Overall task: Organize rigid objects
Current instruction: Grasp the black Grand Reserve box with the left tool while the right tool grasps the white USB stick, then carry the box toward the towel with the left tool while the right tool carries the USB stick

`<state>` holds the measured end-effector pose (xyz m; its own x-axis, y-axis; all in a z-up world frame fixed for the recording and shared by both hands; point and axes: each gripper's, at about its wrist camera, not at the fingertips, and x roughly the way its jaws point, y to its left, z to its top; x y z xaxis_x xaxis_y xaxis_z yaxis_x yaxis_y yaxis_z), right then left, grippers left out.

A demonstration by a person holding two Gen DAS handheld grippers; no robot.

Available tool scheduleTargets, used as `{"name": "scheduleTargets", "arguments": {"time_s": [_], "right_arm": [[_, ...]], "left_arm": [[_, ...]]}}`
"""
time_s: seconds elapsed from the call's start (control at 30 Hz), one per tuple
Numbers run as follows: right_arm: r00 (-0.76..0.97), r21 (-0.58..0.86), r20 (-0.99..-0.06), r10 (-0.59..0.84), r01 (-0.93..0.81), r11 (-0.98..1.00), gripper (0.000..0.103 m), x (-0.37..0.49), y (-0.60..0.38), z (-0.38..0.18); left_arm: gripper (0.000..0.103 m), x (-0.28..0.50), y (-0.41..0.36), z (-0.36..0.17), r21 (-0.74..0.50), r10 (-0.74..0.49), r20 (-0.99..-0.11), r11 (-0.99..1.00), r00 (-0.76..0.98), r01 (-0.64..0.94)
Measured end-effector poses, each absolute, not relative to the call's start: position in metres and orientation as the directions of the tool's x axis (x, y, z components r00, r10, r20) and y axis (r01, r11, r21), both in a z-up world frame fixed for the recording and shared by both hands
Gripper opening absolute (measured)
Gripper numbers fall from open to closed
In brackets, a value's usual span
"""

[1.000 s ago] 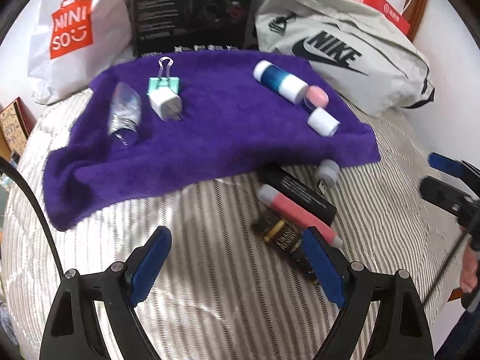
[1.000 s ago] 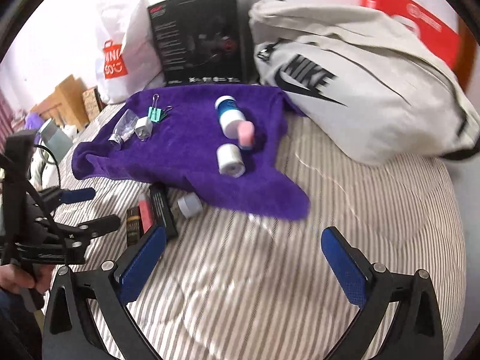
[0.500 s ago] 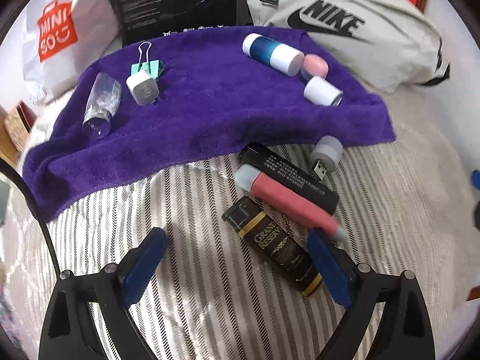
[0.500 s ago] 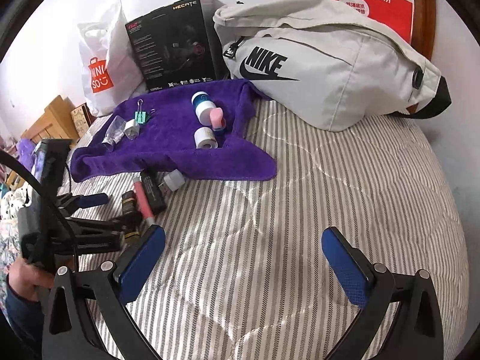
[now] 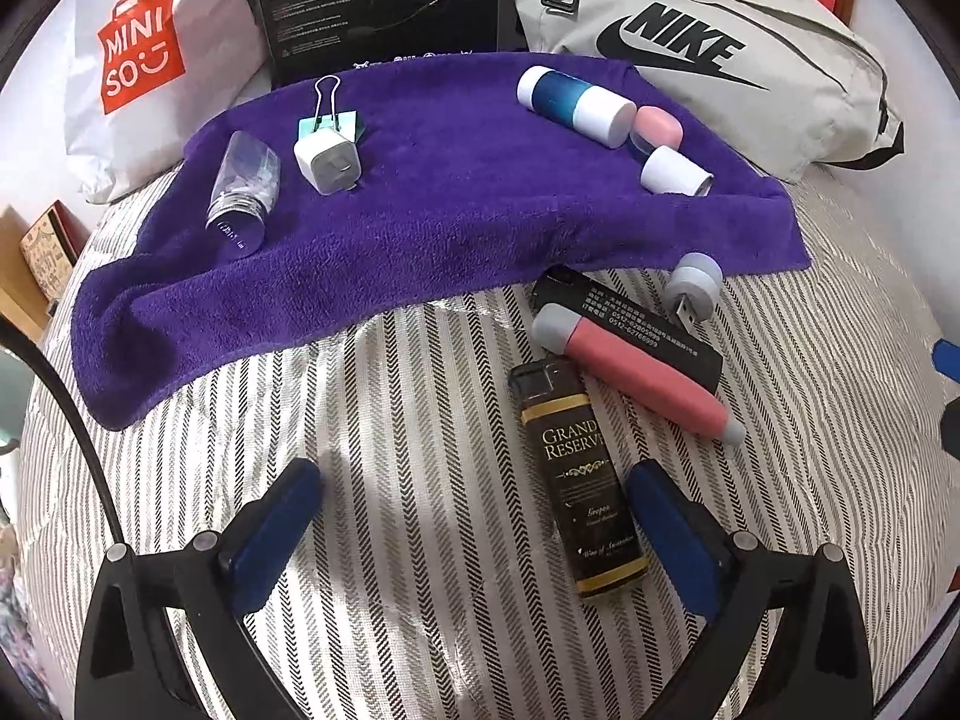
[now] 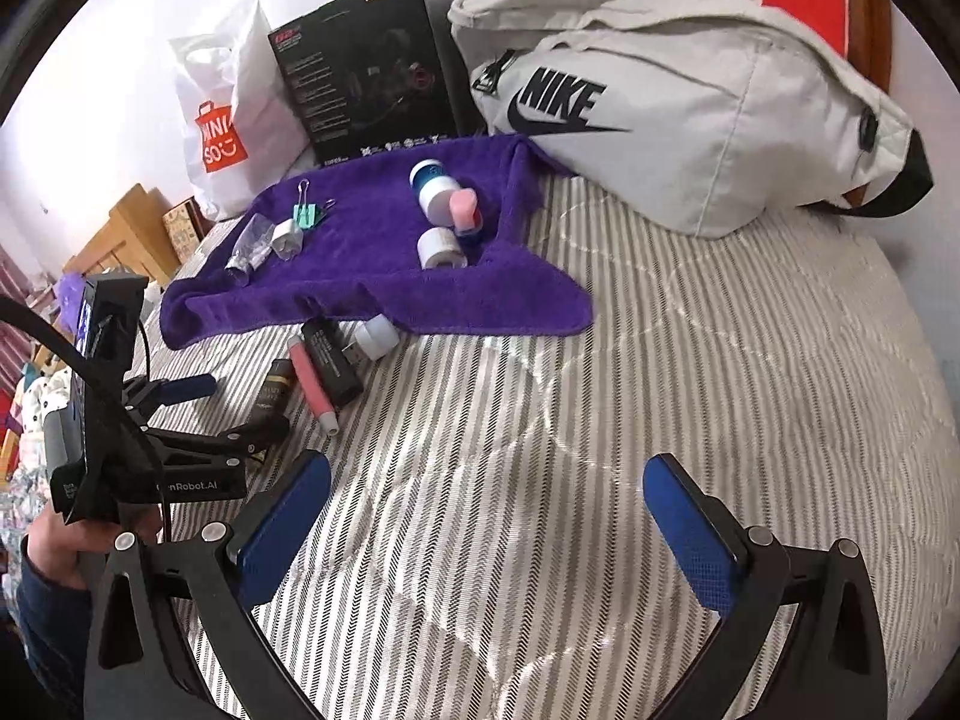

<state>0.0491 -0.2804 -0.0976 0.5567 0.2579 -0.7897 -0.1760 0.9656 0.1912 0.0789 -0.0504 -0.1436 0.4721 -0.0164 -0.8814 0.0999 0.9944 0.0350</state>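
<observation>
1. Between the blue pads of our left gripper [image 5: 474, 516], spread wide and holding nothing, lies only striped bedding [image 5: 384, 480]; the dark Grand Reserve lighter [image 5: 576, 474] sits just inside the right pad, so we judge it the likeliest first pick.
2. Beside the lighter, the pink tube [image 5: 636, 372] rests across a black lighter [image 5: 630, 324], touching it, and a small grey USB plug [image 5: 693, 285] lies near the towel's hem (these four look like the unsorted pile).
3. Beyond them, the purple towel [image 5: 456, 222] seems to serve as the sorting area: a clear vial [image 5: 243, 192], a white charger [image 5: 327, 159] against a teal binder clip [image 5: 330, 117], a blue-and-white cylinder [image 5: 576, 99], a pink cap [image 5: 657, 126] and a white cap [image 5: 675, 171] already rest on it.
4. Our right gripper [image 6: 486, 516] hangs equally wide and empty over bare bedding, well apart from the pile, probably waiting its turn.
5. Along the back, the Nike bag [image 5: 708, 54], black box [image 5: 384, 0] and Miniso bag [image 5: 144, 48] stay clear of the work.
</observation>
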Motion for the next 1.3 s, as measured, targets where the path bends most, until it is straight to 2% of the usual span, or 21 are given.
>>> {"name": "scheduleTargets", "arguments": {"time_s": [0.07, 0.13, 0.2, 0.23, 0.27, 0.3, 0.43, 0.53, 0.6, 0.67, 0.8, 0.87, 1.13, 1.2, 1.27, 1.3], "right_arm": [[0.552, 0.205, -0.79, 0.266, -0.171, 0.964, 0.102, 0.051, -0.28, -0.101], [0.547, 0.225, -0.788, 0.283, -0.172, 0.959, 0.102, 0.053, -0.279, -0.103], [0.539, 0.226, -0.791, 0.289, -0.181, 0.957, 0.102, 0.055, -0.274, -0.105], [0.537, 0.221, -0.792, 0.29, -0.191, 0.956, 0.101, 0.056, -0.271, -0.106], [0.535, 0.216, -0.793, 0.29, -0.198, 0.956, 0.1, 0.057, -0.269, -0.107], [0.534, 0.213, -0.794, 0.291, -0.205, 0.955, 0.1, 0.059, -0.266, -0.107], [0.534, 0.214, -0.786, 0.312, -0.238, 0.947, 0.097, 0.067, -0.257, -0.103], [0.538, 0.192, -0.779, 0.322, -0.284, 0.939, 0.096, 0.079, -0.244, -0.102], [0.527, 0.18, -0.784, 0.328, -0.312, 0.933, 0.09, 0.09, -0.235, -0.106], [0.507, 0.169, -0.799, 0.324, -0.328, 0.929, 0.079, 0.102, -0.225, -0.113], [0.487, 0.128, -0.817, 0.308, -0.368, 0.921, 0.073, 0.123, -0.204, -0.127], [0.485, 0.12, -0.818, 0.308, -0.379, 0.918, 0.065, 0.129, -0.2, -0.132], [0.501, 0.102, -0.813, 0.298, -0.381, 0.919, 0.062, 0.14, -0.192, -0.137], [0.505, 0.099, -0.81, 0.299, -0.386, 0.917, 0.057, 0.141, -0.188, -0.136], [0.493, 0.116, -0.812, 0.313, -0.389, 0.914, 0.04, 0.142, -0.186, -0.136], [0.481, 0.131, -0.812, 0.33, -0.4, 0.907, 0.035, 0.142, -0.184, -0.135]], "left_arm": [[0.098, 0.079, -0.052, -0.143, 0.035, -0.02, -0.877, 0.994, 0.481, 0.105], [0.082, 0.078, -0.057, -0.14, 0.035, -0.034, -0.864, 0.991, 0.503, 0.128], [0.056, 0.077, -0.064, -0.136, 0.034, -0.051, -0.86, 0.987, 0.507, 0.156], [0.048, 0.078, -0.067, -0.135, 0.031, -0.06, -0.86, 0.985, 0.506, 0.169], [0.033, 0.078, -0.07, -0.133, 0.027, -0.069, -0.86, 0.983, 0.505, 0.181], [0.027, 0.077, -0.072, -0.133, 0.028, -0.072, -0.859, 0.982, 0.506, 0.188], [0.025, 0.076, -0.062, -0.132, -0.003, -0.097, -0.862, 0.982, 0.498, 0.188], [0.025, 0.073, -0.046, -0.132, 0.015, -0.069, -0.863, 0.987, 0.501, 0.161], [0.025, 0.069, -0.032, -0.131, -0.004, -0.074, -0.865, 0.99, 0.497, 0.141], [0.025, 0.069, -0.021, -0.131, -0.003, -0.066, -0.866, 0.992, 0.496, 0.128], [0.025, 0.067, -0.012, -0.132, -0.022, -0.084, -0.863, 0.992, 0.499, 0.128], [0.026, 0.067, -0.014, -0.133, -0.007, -0.073, -0.861, 0.991, 0.503, 0.132], [0.026, 0.064, -0.014, -0.132, -0.008, -0.08, -0.856, 0.99, 0.511, 0.142], [0.026, 0.064, -0.015, -0.132, -0.001, -0.076, -0.855, 0.99, 0.513, 0.144], [0.026, 0.064, -0.016, -0.132, 0.004, -0.072, -0.854, 0.989, 0.515, 0.145], [0.026, 0.064, -0.015, -0.132, 0.002, -0.075, -0.854, 0.989, 0.516, 0.146]]}}
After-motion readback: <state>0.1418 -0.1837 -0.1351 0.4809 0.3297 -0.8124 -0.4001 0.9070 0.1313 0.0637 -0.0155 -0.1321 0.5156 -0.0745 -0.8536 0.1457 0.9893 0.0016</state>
